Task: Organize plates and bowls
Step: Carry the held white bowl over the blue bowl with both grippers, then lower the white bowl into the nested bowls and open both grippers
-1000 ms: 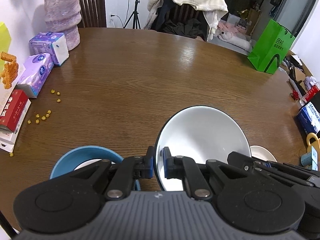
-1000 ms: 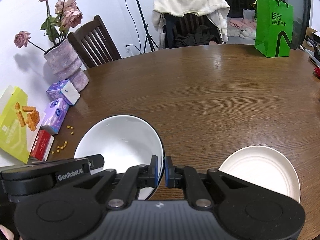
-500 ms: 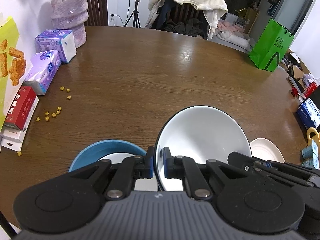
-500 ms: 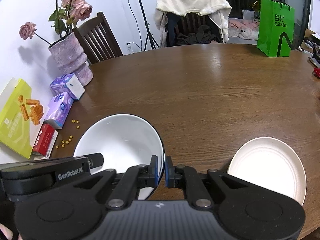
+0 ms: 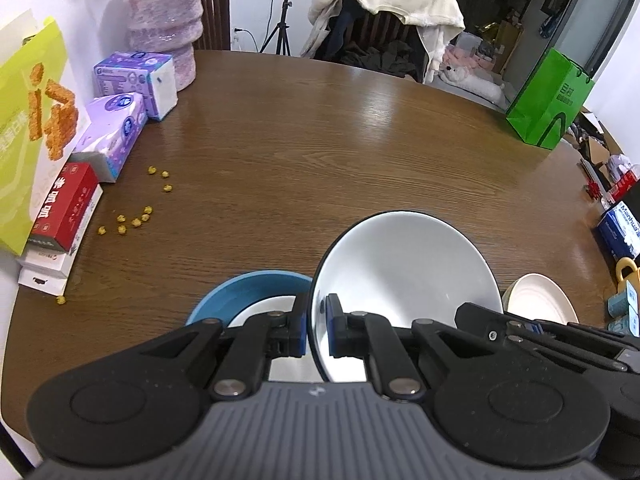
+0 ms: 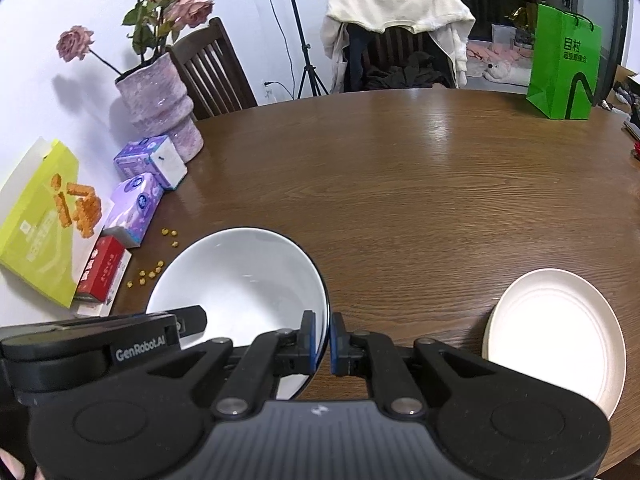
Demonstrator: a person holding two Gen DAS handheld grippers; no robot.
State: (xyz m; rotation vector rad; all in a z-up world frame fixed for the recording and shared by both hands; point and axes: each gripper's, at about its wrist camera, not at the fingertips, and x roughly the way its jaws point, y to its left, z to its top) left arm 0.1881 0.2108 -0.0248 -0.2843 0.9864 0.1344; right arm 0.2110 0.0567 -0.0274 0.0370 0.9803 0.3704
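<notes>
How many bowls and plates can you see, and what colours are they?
White bowl: 1, held by both claws
Blue bowl: 1
Cream plate: 1
Total: 3 dishes

Both fisheye views look steeply down and forward along their own hand-held gripper fingers, close over the near edge of the table (image 5: 320, 152). The left wrist view sits left of the right wrist view. The 2 share the white bowl (image 5: 404, 272), cream plate (image 6: 556, 340), vase (image 6: 160, 108) and green bag (image 5: 552, 100).
</notes>
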